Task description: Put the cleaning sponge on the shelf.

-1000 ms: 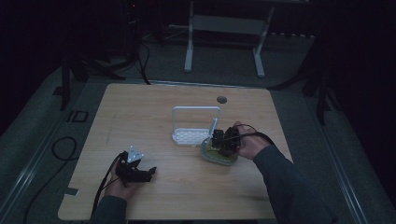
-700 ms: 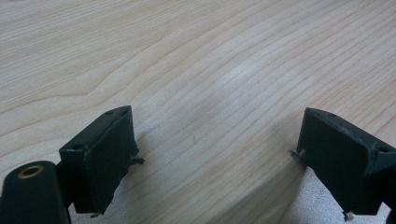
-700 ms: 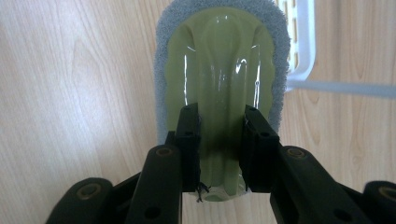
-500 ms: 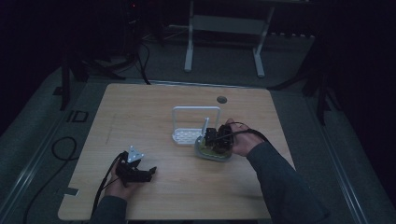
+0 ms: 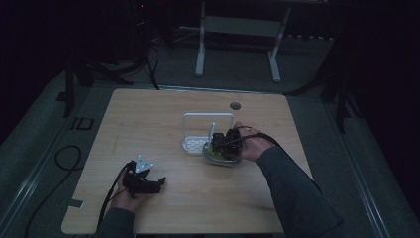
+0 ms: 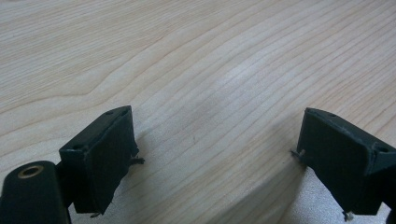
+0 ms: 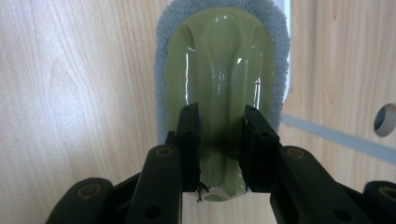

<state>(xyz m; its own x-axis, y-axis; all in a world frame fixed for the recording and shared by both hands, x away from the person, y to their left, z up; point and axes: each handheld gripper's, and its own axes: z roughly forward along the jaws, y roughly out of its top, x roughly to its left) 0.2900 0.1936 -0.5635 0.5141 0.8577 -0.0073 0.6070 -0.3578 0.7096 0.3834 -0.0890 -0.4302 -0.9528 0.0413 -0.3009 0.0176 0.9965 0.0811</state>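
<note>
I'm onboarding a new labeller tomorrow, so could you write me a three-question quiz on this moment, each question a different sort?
1. True or false: the left gripper stands open over bare light wooden table.
2. Multiple choice: the right gripper has its jaws on either side of
A. a metal spoon
B. the raised middle ridge of a glossy olive-green plastic scrubber with a grey fuzzy pad
C. a cable
3. Fill in: in the high view, the white wire-framed rack stands on the far side of the ____.

Key: 1 true; 2 B; 3 scrubber.
</note>
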